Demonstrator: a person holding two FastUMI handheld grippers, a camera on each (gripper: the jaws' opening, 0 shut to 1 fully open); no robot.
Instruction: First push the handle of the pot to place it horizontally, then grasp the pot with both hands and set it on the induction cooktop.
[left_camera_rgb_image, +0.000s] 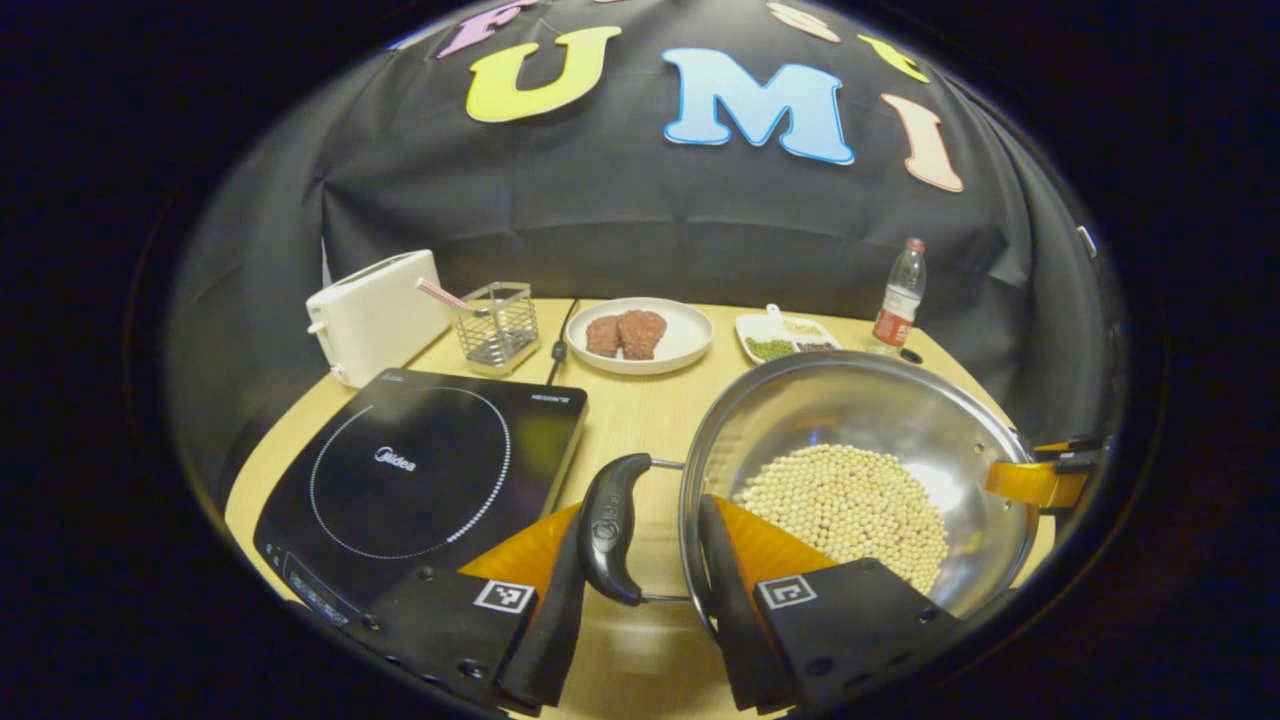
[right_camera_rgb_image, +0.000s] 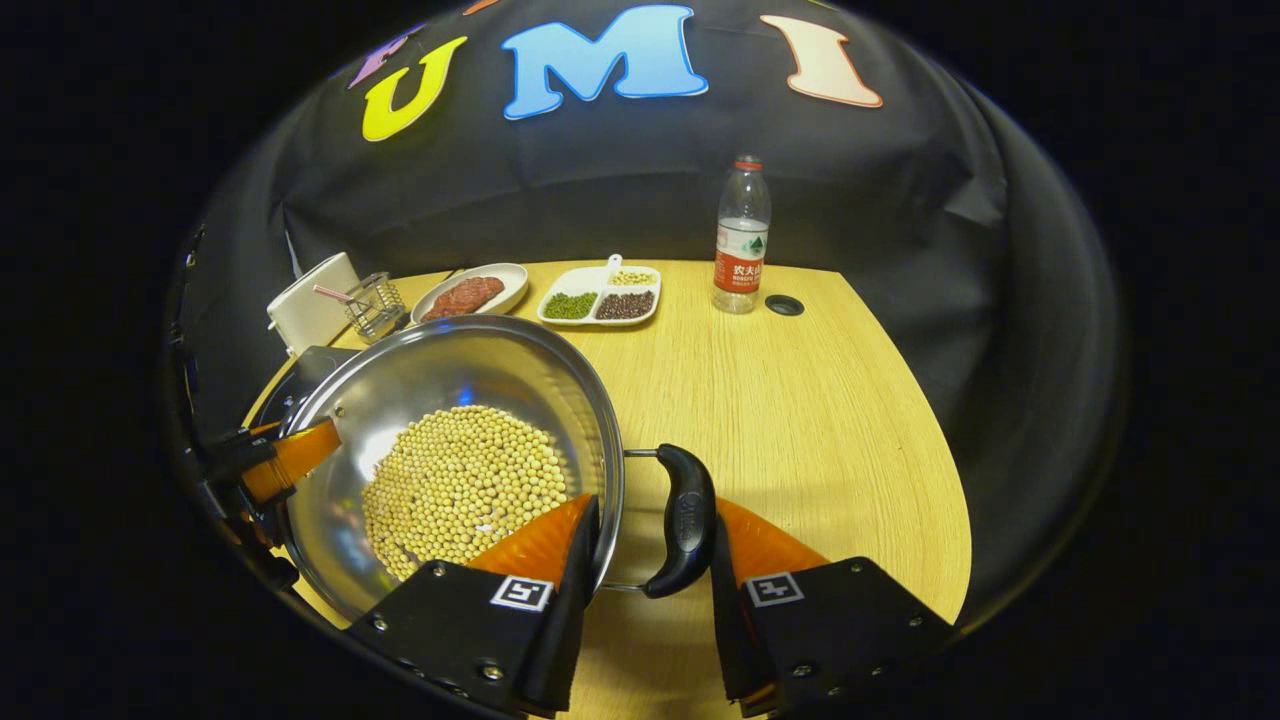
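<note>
Straddling pot (left_camera_rgb_image: 850, 470) handles, both tools spread w/ gaps, cooktop (left_camera_rgb_image: 420, 480) in left gripper view

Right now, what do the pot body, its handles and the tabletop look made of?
Pot: likely polished stainless steel, mirror-like reflections inside. Handles: probably glossy black plastic on thin metal rods. Table: pale wood or wood-look laminate, visible grain, matte.

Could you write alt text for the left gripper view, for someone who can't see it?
A steel pot of pale beans sits on a wooden table, its black side handle between the open left tool. A black induction cooktop lies just left.
</note>
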